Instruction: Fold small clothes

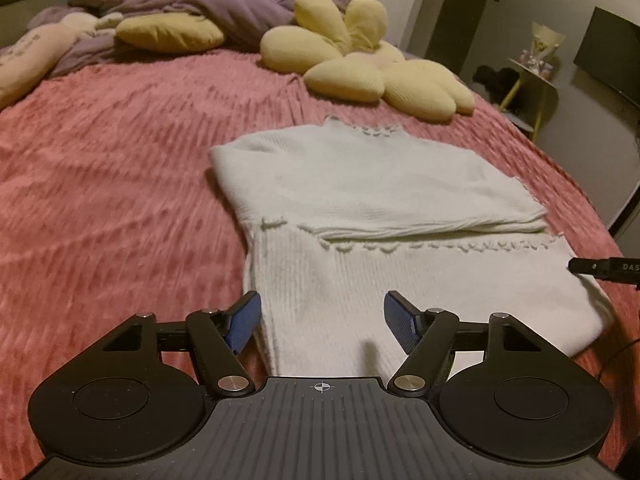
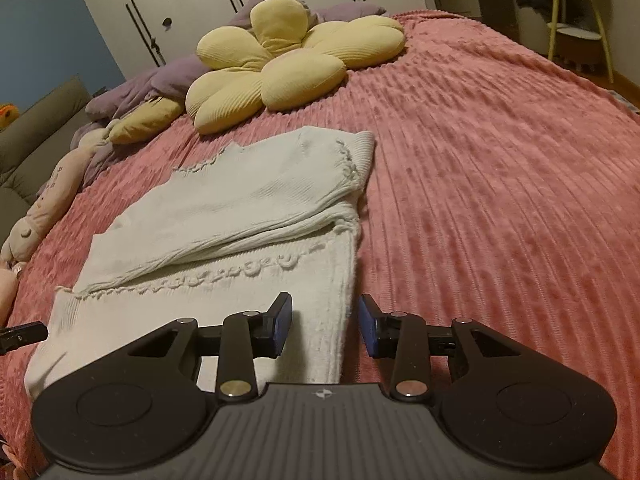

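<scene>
A small white knit sweater [image 1: 360, 208] lies flat on the pink bedspread [image 1: 120, 180], both sleeves folded across its chest. My left gripper [image 1: 322, 320] is open and empty, hovering over the sweater's near left hem. In the right wrist view the sweater [image 2: 224, 216] lies left of centre. My right gripper [image 2: 325, 326] is open and empty, its jaws standing either side of the sweater's near right edge. The right gripper's tip [image 1: 600, 268] shows at the right edge of the left wrist view, and the left gripper's tip [image 2: 20, 334] at the left edge of the right wrist view.
A yellow flower-shaped cushion [image 1: 360, 60] [image 2: 288, 60] lies beyond the sweater. A purple duvet [image 1: 200, 12] and plush toys [image 2: 44, 208] sit at the bed's head. A small side table [image 2: 576, 20] stands past the bed. Pink bedspread [image 2: 500, 180] stretches to the right.
</scene>
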`<state>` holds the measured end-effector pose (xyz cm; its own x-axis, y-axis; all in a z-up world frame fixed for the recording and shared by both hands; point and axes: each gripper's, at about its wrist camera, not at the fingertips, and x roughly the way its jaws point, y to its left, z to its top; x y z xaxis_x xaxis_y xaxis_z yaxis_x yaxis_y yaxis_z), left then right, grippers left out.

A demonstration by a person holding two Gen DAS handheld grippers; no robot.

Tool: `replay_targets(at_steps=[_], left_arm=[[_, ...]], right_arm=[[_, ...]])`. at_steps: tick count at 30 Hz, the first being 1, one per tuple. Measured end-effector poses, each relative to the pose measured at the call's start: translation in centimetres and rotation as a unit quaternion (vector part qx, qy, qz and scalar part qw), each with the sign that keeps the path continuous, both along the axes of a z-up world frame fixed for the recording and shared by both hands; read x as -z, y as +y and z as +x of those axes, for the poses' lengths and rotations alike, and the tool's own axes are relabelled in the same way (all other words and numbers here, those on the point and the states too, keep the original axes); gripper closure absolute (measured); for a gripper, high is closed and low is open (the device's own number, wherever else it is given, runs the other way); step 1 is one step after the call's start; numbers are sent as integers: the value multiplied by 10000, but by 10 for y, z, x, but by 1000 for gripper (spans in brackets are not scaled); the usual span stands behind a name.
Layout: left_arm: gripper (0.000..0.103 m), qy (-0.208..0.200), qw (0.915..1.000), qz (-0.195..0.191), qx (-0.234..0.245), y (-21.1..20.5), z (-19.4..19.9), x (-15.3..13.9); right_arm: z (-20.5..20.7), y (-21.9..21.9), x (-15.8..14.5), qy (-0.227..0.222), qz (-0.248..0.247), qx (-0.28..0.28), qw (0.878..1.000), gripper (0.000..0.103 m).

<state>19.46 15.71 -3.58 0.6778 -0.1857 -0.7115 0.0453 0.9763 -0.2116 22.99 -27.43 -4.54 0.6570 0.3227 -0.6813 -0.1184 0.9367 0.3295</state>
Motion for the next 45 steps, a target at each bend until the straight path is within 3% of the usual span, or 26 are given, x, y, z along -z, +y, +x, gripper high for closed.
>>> replay_targets(at_steps=[5,12,14,17,21,23,28,31,33,35,37,40,45], left_arm=[[44,314,9991,33,-278,5,15,14],[85,399,9977,90,-538,7,24,16],[87,326,9977,101,-583,7,22,12],[88,98,9985,218,-498,2,16,2],[87,-149,9992,100,-346,-3,12,-7],[86,-44,9994,105,-337,-5,18,-2],[71,168,9994,110,-271,-11,31,12],[73,196,9994,180,-209,-16,38,16],[85,232,9993,165,-243,-16,40,18],[88,232,9993,122,-281,-15,40,18],[89,122,9995,88,-268,-14,35,13],[89,-205,9994,133,-254,-10,27,-5],[89,-813,9960,-2,-358,1,28,-47]], right_arm=[[6,2,1,25,-84,26,10000,68],[20,9,3,103,-276,-69,9995,70],[21,15,2,58,-426,-149,9990,89],[14,26,-4,-213,-717,-318,9967,95],[10,28,-10,-404,-664,-537,9955,95],[14,28,-7,-318,-752,-519,9953,94],[23,24,1,-8,-704,-373,9968,85],[24,24,2,24,-758,-362,9965,81],[26,24,4,57,-757,-366,9964,81],[28,25,5,57,-809,-379,9960,84],[28,27,3,-26,-886,-422,9952,95],[22,32,-7,-282,-1115,-458,9923,96],[18,32,-38,-825,-960,-432,9910,96]])
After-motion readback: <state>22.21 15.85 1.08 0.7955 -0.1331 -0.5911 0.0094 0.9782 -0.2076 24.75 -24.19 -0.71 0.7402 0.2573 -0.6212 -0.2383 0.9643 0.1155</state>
